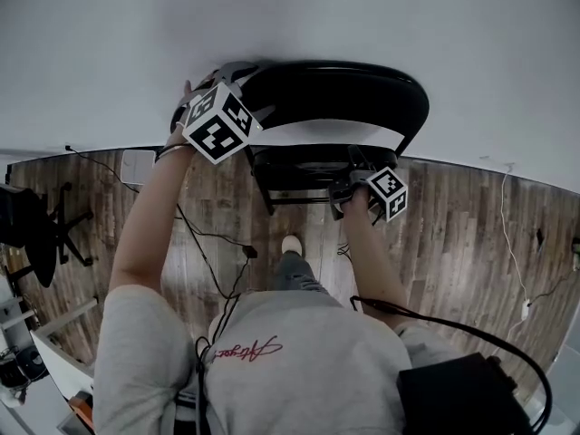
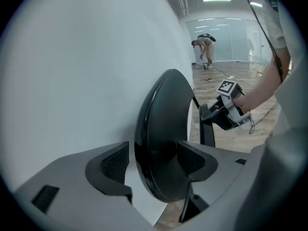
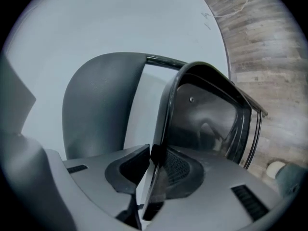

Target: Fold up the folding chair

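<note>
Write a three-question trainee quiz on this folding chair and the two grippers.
1. True or false: the right gripper has its jaws shut on the seat edge.
2. What stands between the jaws of the left gripper? A. backrest B. cable C. leg
3. Fill in: behind the backrest is a white ____.
Key: 1 true; 2 A; 3 wall.

Red script [image 1: 246, 350] on grey shirt [image 1: 308, 329], unreadable, nothing else legible
</note>
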